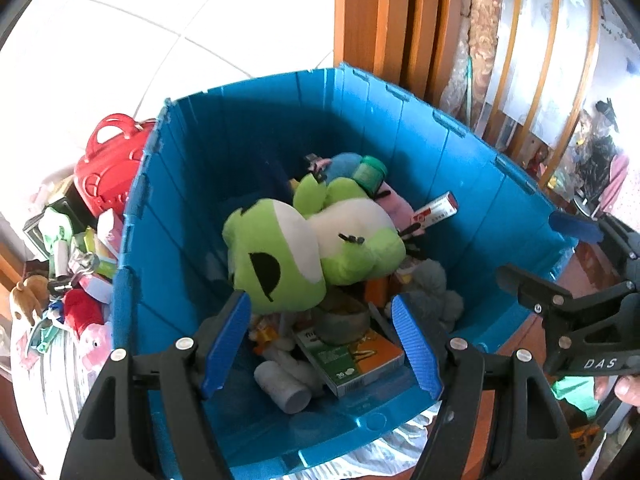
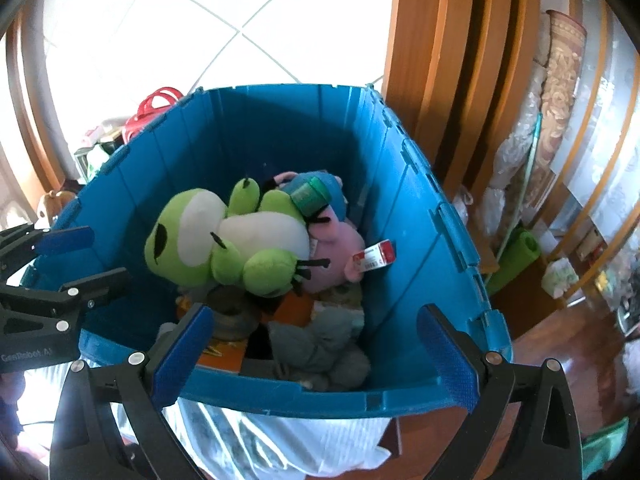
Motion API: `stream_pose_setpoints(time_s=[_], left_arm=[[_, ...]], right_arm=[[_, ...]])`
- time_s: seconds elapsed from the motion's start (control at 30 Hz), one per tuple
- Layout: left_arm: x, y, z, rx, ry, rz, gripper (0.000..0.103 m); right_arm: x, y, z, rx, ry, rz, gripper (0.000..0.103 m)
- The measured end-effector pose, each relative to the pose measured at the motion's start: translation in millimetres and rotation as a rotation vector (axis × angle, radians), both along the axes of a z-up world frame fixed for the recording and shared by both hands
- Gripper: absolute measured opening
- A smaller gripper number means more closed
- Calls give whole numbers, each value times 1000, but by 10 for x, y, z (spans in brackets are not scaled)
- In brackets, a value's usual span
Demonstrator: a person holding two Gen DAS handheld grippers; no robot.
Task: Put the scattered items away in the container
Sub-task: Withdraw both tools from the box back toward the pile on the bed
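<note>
Between your two hands, over the near rim of the blue storage bin (image 1: 168,216), both tools hang empty. Your left gripper (image 1: 322,338) stands with its blue pads (image 1: 224,340) well apart and nothing between them; your right gripper (image 2: 316,354) is spread wider, jaws at full gape, also bare. Each points down into the bin. Directly beyond the tips lies the load already stowed: a green frog plush (image 1: 296,240) sprawled on top, a pink plush (image 2: 340,252) under its legs, a green-capped jar (image 1: 370,172) against its back, a red-and-white tube box (image 1: 436,210) leaning on the far wall, a grey soft toy (image 2: 320,352) and an orange-and-green carton (image 1: 352,356) low at the near end, with a white bottle (image 1: 284,388) beside the carton. Outside the bin's left wall the scattered items remain: a red toy bag (image 1: 112,164), a red plush (image 1: 82,312), a pink pig plush (image 1: 96,344), a small brown bear (image 1: 26,296) and mixed small boxes. My judgement: the plush pieces will be light and yielding, so take them across the body, not by a limb. The red bag looks rigid plastic and possibly slick; its handle is the sound hold. Small boxes should be gripped across their narrow faces, gently, as card will crush.
</note>
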State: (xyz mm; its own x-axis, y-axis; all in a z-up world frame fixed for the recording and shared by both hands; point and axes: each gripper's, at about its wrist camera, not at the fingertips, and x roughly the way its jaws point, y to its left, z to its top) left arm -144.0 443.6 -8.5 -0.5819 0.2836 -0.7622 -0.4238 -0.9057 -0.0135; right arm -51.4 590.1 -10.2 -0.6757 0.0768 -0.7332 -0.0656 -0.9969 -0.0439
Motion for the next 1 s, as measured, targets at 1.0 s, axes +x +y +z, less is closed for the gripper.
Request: stream_pose_setpoints(time_s=[1.0], left_arm=[[426, -1202, 445, 97, 233, 198, 81]], right_arm=[[68, -1025, 361, 9, 122, 156, 103]])
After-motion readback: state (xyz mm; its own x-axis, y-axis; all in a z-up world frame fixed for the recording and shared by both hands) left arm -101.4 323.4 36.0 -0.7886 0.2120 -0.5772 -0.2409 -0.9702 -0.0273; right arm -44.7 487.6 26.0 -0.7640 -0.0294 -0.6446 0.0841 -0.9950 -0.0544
